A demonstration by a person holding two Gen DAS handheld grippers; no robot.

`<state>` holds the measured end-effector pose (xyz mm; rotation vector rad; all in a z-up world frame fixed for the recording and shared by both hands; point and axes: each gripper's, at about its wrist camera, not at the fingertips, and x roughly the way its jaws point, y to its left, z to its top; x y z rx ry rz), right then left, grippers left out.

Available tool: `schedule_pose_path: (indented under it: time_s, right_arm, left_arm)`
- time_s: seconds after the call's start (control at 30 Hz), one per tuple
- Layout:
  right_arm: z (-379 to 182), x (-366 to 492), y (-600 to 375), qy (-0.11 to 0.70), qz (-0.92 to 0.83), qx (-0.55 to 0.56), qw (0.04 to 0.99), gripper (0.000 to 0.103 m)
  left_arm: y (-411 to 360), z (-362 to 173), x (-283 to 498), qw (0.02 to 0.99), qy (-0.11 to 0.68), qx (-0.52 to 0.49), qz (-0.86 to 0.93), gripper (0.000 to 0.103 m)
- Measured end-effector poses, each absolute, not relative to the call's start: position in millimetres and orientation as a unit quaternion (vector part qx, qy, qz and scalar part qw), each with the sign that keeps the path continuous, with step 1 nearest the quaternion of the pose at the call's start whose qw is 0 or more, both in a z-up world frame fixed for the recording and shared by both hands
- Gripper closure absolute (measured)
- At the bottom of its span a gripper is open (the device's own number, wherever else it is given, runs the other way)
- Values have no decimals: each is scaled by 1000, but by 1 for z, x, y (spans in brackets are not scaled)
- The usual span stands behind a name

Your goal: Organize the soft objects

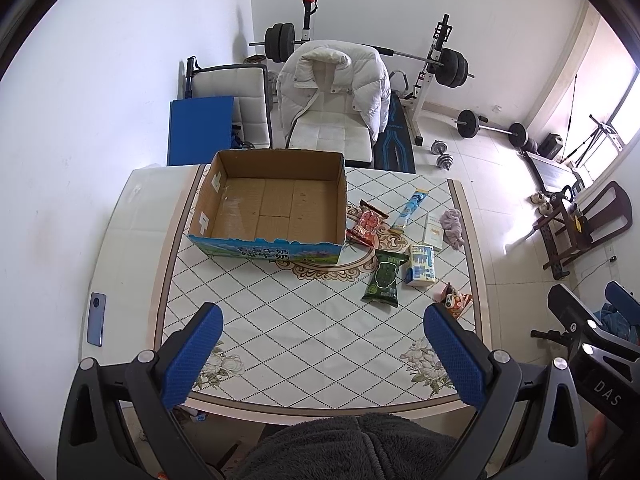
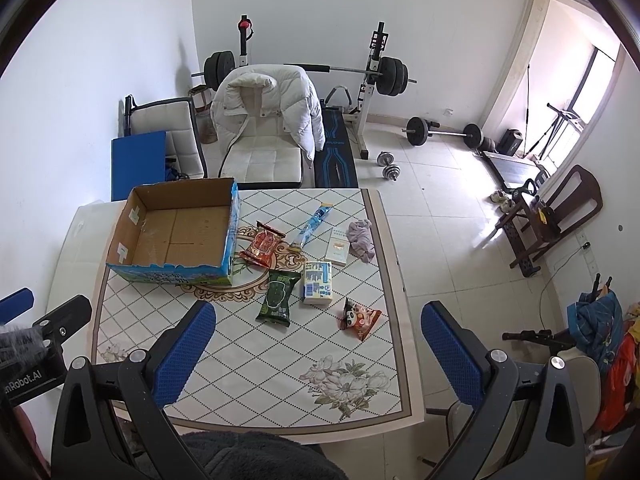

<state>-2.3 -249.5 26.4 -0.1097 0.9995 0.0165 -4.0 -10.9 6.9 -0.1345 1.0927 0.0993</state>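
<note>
An empty open cardboard box [image 1: 276, 204] [image 2: 176, 232] stands on the table's far left. To its right lie a red snack bag [image 1: 367, 223] [image 2: 262, 245], a green packet [image 1: 383, 278] [image 2: 278, 293], a tissue pack [image 1: 421, 265] [image 2: 318, 282], a blue tube packet [image 1: 410, 207] [image 2: 312, 226], a white flat box [image 1: 433, 231] [image 2: 337, 246], a crumpled mauve cloth [image 1: 453, 227] [image 2: 361, 239] and a panda snack bag [image 1: 456, 303] [image 2: 360, 319]. My left gripper [image 1: 322, 354] and right gripper [image 2: 320, 350] are open and empty, high above the table's near edge.
The table [image 1: 280, 340] has a diamond-pattern cloth. A phone [image 1: 97, 319] lies on its left margin. Behind stand a chair with a white jacket [image 1: 336, 92], a blue board [image 1: 200, 130] and a barbell rack [image 1: 436, 64]. Dumbbells lie on the floor [image 1: 442, 154].
</note>
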Motion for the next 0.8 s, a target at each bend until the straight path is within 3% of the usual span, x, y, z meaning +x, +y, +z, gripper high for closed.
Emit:
schedule_pose_path:
  time_s: [0.6,0.8]
  right_arm:
    - [19,-2,-254,482,10,-54,875,0]
    - [-10,28,-276,503,15,-34,864,0]
  left_arm:
    - [-17,-1,-5,849,522,-70,47,0]
    - [-21,-20,32,853,516,-54,52,0]
